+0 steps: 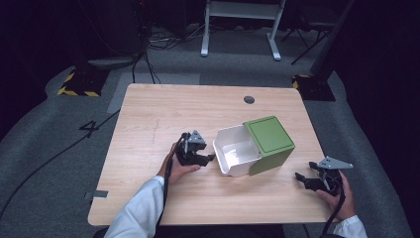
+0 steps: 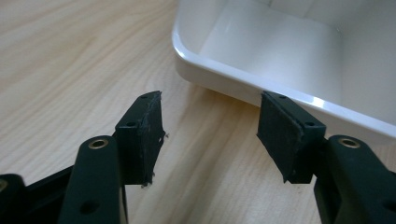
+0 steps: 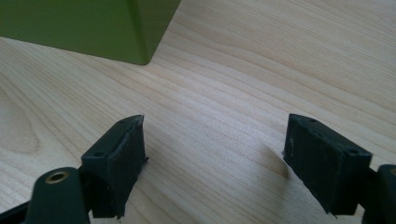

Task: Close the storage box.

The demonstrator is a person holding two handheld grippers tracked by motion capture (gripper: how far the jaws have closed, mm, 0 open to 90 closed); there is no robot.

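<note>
1 wood table (image 1: 148,124), grey carpet (image 1: 44,148)

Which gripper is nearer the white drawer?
Left. The left gripper sits right beside the white drawer, jaws apart at its rim; the right gripper rests farther off, beyond the green box.

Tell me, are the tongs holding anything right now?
No, nothing is held. The left tongs stand open beside the white drawer, pads not pressing it. The right tongs stand open over bare table.
</note>
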